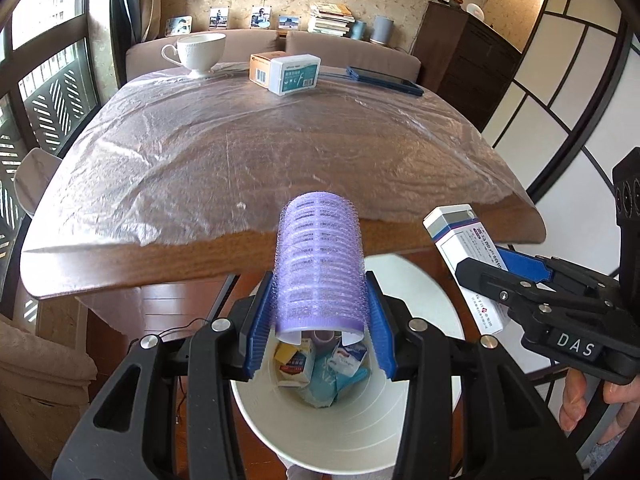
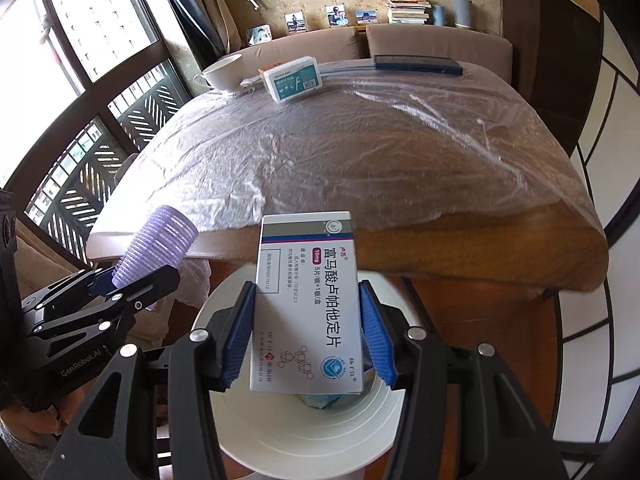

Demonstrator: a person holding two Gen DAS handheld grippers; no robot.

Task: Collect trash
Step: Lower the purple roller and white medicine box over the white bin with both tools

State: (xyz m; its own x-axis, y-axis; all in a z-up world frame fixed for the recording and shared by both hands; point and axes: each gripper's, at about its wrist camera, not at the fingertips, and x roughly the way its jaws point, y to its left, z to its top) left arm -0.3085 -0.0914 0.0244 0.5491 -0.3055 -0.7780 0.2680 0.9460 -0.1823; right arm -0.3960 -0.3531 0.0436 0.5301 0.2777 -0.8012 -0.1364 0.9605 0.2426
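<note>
Left gripper (image 1: 320, 320) pinched the purple hair roller (image 1: 320, 260), right gripper (image 2: 308, 332) clamped the medicine box (image 2: 306, 300), both above the white bin (image 1: 320, 432).

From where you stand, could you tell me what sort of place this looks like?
Most likely a home dining or living room: a wooden table under plastic sheet, a cushioned bench behind it, family photos and stacked books along the wall, and a teacup.
</note>
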